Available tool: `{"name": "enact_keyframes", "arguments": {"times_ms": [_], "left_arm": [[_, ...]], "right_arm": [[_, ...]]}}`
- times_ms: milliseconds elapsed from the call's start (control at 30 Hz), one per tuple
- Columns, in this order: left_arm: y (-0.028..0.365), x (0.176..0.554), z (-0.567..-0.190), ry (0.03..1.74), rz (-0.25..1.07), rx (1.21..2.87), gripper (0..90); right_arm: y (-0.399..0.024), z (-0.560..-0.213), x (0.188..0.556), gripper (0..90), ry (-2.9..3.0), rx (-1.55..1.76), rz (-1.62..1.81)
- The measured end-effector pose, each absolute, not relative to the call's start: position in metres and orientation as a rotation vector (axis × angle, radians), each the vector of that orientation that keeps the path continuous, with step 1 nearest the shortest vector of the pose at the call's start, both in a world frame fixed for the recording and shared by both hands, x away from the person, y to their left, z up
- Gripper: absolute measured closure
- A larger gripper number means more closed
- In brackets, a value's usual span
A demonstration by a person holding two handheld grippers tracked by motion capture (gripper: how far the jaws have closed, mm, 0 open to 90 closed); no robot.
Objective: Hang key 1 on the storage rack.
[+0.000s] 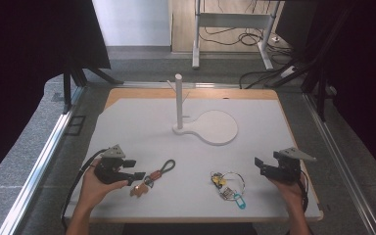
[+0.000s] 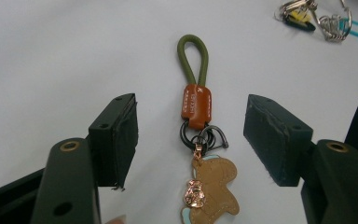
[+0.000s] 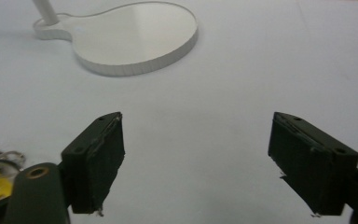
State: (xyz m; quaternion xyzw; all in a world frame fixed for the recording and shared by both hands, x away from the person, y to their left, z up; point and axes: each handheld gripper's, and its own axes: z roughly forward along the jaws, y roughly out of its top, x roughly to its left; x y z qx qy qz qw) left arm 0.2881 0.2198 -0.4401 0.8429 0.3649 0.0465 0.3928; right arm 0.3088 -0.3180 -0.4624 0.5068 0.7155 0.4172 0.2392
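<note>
A keychain lies flat on the white table: a green cord loop [image 2: 192,58], a brown leather tab [image 2: 196,105], metal rings and a tan bear charm [image 2: 212,191]. My left gripper [image 2: 191,121] hovers over it, open, with the keychain between the spread jaws and no pad touching it. From above, that left gripper [image 1: 134,168] sits just left of the keychain [image 1: 157,172]. A second bunch of keys [image 1: 226,186] with yellow and blue tags lies to the right. My right gripper [image 1: 260,166] is open beside that bunch; its jaws [image 3: 196,140] frame bare table.
A white stand with an upright post [image 1: 178,100] and a round base [image 1: 218,127] stands at the table's middle back. The base [image 3: 135,37] is ahead of the right gripper. The table's front edge [image 1: 191,219] is near both hands. Cables and a metal frame lie beyond the table.
</note>
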Motion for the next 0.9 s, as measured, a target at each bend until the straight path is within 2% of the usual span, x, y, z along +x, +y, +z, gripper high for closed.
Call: {"name": "enact_keyframes", "arguments": {"times_ms": [200, 900], "left_arm": [[0.224, 0.288, -0.438, 0.935, 0.124, 2.129, 35.9], [0.238, 0.288, -0.437, 0.979, 0.114, 2.094, 36.9]], "right_arm": [[-0.324, -0.466, 0.305, 25.5, 1.967, 1.384, 1.212], [-0.322, -0.471, 0.301, 31.3, 1.997, 1.35, 1.165]]}}
